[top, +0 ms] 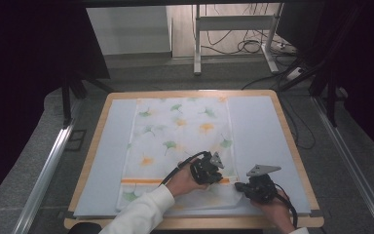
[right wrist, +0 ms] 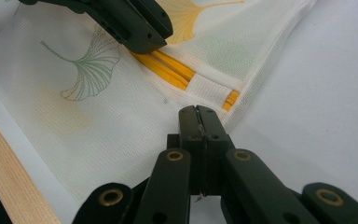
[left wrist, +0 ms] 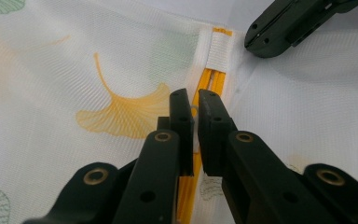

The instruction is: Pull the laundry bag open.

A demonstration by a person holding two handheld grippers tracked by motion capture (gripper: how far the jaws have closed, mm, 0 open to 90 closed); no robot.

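Mesh bag [top: 180, 141]: I hold its edge in my clamped right gripper [right wrist: 198, 111].
Zip pull [left wrist: 195, 112]: pinched by left gripper [left wrist: 196, 100]; may slip, jam.

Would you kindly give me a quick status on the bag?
Left tool shut on zipper pull. Right tool shut on mesh bag corner. Nothing in the way.

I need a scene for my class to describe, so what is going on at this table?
A person works on a white mesh bag printed with ginkgo leaves, lying flat on the table. The left gripper is closed on the pull of the orange zipper, near its end tab. The right gripper is shut on the bag's fabric close to that corner, apparently holding it.
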